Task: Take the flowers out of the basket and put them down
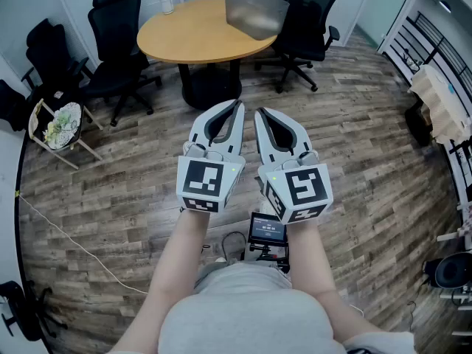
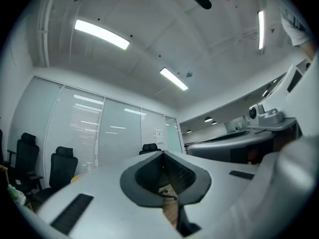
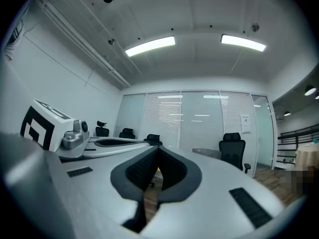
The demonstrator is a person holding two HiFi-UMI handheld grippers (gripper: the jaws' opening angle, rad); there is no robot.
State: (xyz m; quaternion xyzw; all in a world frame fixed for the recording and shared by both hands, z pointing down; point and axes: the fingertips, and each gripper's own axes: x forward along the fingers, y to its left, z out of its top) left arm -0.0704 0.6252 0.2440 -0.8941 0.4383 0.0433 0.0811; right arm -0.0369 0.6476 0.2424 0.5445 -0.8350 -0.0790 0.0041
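Head view: round table (image 1: 199,32), plank floor (image 1: 354,161).

A round wooden surface (image 1: 193,37) carries a grey tub (image 1: 254,12) and a clear cup (image 1: 167,4). Black office chairs (image 1: 118,35) ring it on plank flooring (image 1: 369,161).

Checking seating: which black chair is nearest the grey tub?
The chair right of the table, just beside the tub; the rest stand left or farther back.

A wooden table (image 1: 199,39) is standing on the plank floor (image 1: 354,168), with black office chairs (image 1: 118,28) surrounding it. A grey bin (image 1: 254,12) is sitting at the table's right edge and a clear cup (image 1: 167,4) near its left edge.
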